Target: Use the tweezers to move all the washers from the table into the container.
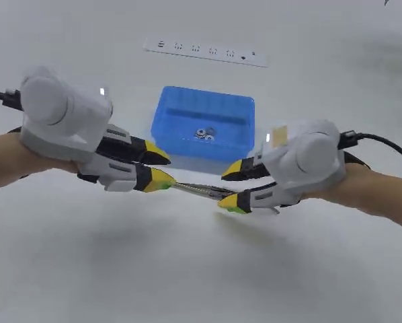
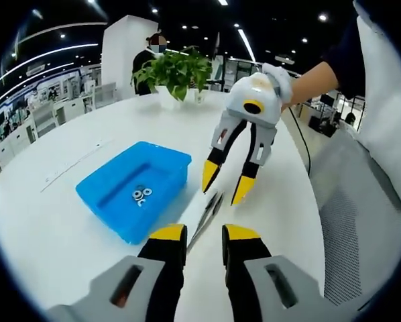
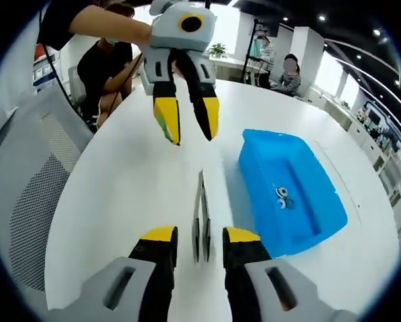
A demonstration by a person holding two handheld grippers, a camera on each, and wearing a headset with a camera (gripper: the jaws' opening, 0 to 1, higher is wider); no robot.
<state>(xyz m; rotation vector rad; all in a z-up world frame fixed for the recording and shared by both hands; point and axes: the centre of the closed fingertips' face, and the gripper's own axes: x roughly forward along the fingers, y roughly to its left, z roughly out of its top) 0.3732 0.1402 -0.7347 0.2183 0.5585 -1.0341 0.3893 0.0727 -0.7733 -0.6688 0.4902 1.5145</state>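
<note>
A blue container [image 1: 208, 95] is located at upper centre of the head view, on the bench [image 1: 187, 269]. Several washers [image 1: 204, 134] are grouped on its floor. The tweezers [image 1: 201, 190] are seen just below it, between the left gripper [image 1: 166, 169] and the right gripper [image 1: 224, 190]. Both sets of jaws are parted, with nothing clamped.

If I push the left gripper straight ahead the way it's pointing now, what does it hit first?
Probably the tweezers: their near end lies between the open jaws of the left gripper. Beyond them the right gripper faces it head-on, though depth is unclear.
</note>
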